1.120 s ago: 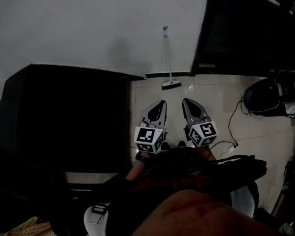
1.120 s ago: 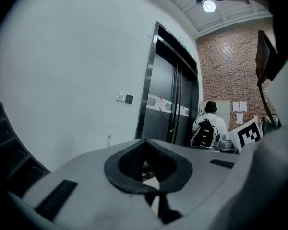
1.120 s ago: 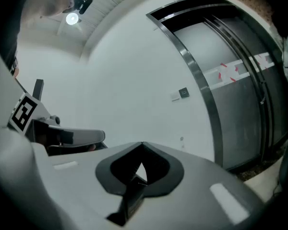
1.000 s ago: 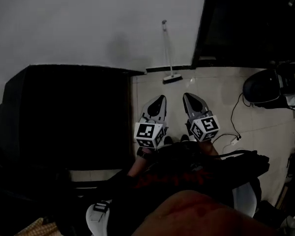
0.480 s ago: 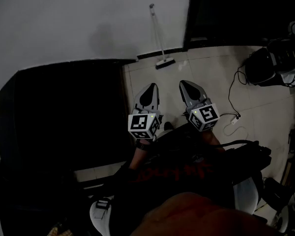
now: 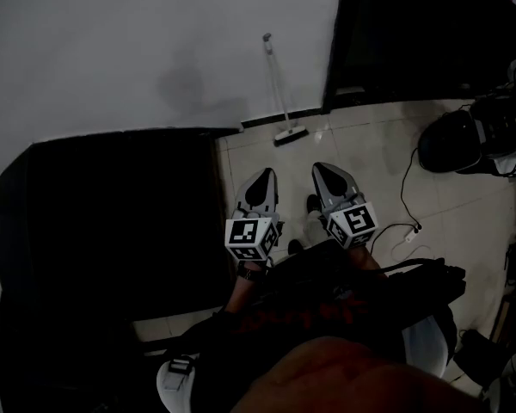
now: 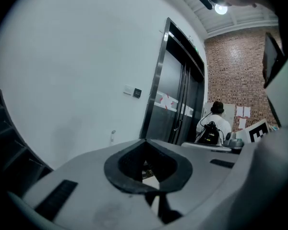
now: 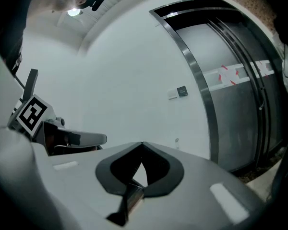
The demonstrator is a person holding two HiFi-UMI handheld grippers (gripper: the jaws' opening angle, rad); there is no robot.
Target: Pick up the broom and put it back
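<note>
While the broom (image 6: 279,93) is leaning upright against the white wall (image 6: 155,50), its head resting on the tiled floor (image 6: 370,170) well ahead of both tools, nothing is being carried; the task is looking either not begun or already finished, and which of the two cannot be told; left tool (image 6: 262,177): jaws pressing together on nothing; right tool (image 6: 323,170): jaws likewise pressing together, empty; broom: thin, pale, straight handle, flat narrow head; wall: smooth, matte; floor: glossy pale tiles, dark joints; black cabinet (image 6: 112,222): boxy, matte, standing at left.
</note>
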